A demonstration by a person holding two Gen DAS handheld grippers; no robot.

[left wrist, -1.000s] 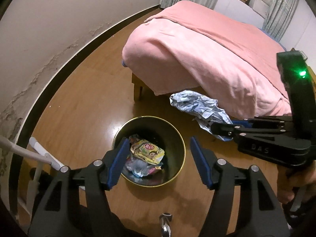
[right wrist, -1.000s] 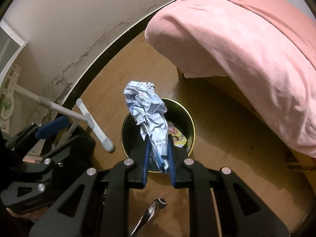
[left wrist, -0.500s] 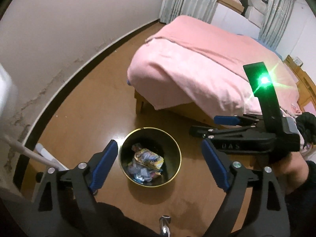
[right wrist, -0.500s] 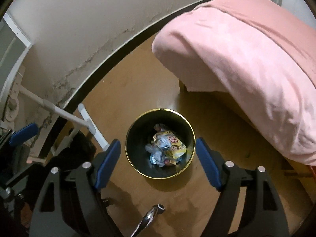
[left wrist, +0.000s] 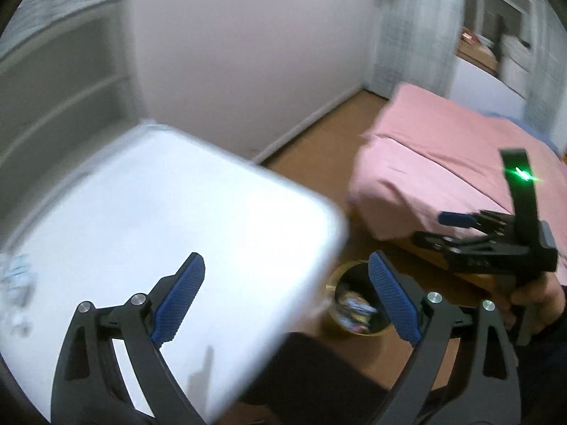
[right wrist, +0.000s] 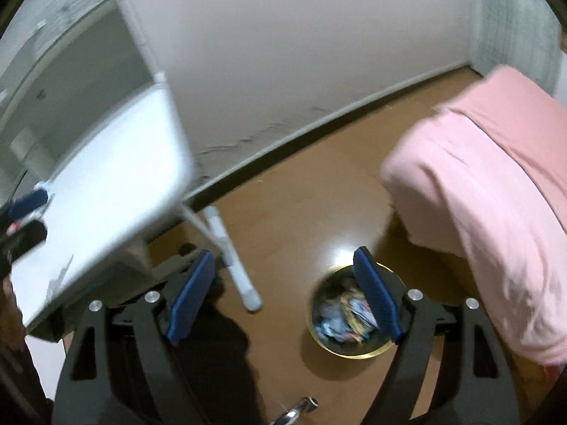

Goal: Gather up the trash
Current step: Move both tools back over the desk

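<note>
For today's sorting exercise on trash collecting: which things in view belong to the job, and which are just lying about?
Belong to the job:
- bin, on the floor
- trash inside it
- left gripper, open, empty
- right gripper, open, empty

Just lying about:
- bed with pink cover
- white table
- curtain
- wall
</note>
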